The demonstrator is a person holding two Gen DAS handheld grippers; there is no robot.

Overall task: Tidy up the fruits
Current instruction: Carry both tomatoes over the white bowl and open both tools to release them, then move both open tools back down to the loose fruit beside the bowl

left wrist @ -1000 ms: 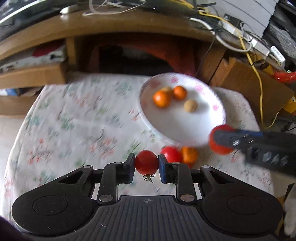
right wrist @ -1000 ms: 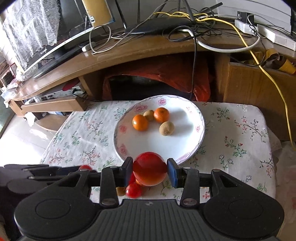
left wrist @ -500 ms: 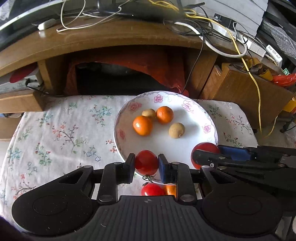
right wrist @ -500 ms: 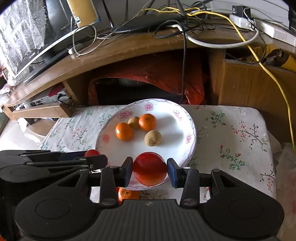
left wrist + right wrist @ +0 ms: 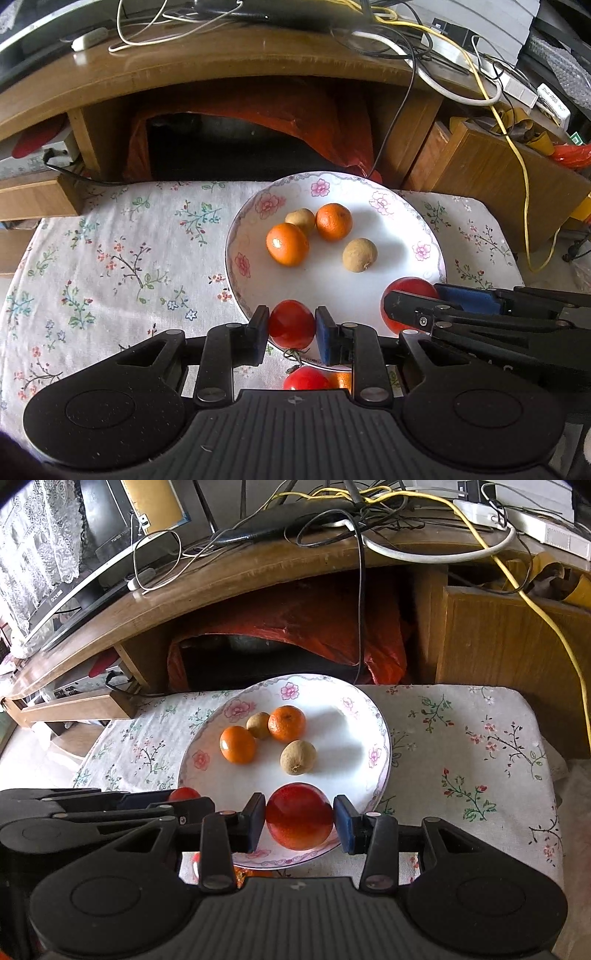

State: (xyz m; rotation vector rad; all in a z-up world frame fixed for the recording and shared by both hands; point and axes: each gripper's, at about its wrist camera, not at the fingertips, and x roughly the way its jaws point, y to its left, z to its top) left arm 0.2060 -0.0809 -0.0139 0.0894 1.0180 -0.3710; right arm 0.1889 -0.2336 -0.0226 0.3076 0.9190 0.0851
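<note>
The left gripper [image 5: 291,334] jaws clamp a small tomato [image 5: 291,324]. The right gripper [image 5: 299,821] jaws clamp a large red fruit [image 5: 299,816]. Both hang over the plate [image 5: 354,734] rim nearest them.

Bright daylight, sharp focus, fisheye-warped edges

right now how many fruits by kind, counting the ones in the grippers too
Orange citrus: 3, two on the plate, one on the cloth
Brown fruits: 2
Small tomatoes: 2, left gripper, cloth
Large red fruit: 1, right gripper
Total: 8
</note>
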